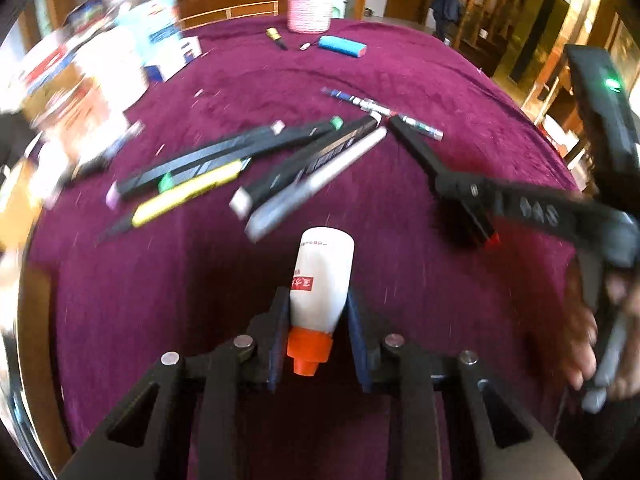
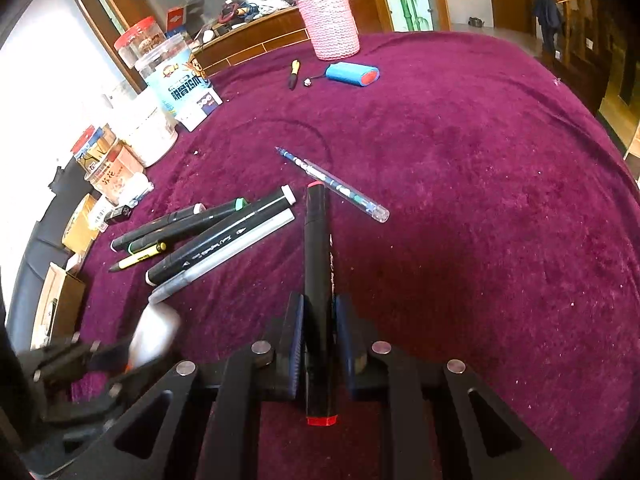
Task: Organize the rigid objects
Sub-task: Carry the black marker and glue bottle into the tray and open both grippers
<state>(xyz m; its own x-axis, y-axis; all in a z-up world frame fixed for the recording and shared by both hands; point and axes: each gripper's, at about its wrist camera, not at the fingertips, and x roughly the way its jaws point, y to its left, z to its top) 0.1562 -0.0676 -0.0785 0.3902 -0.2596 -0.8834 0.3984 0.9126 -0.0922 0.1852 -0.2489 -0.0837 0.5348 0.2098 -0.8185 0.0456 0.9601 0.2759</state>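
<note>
Here the left claw [image 1: 318,320] was closed on a white glue bottle [image 1: 322,276], its orange cap [image 1: 308,354] pointing back toward the camera, the bottle held above the maroon surface [image 1: 400,80]. The right claw [image 2: 318,332] gripped a black marker [image 2: 318,280] with a red end, the pads pressed to its barrel. On the cloth beside them lay a loose cluster of markers [image 2: 208,240], touching one another, and a clear blue pen [image 2: 336,186] just beyond the held marker's tip. Farther back stood a pink knitted jar [image 2: 332,24] near a blue battery pack [image 2: 352,74].
</note>
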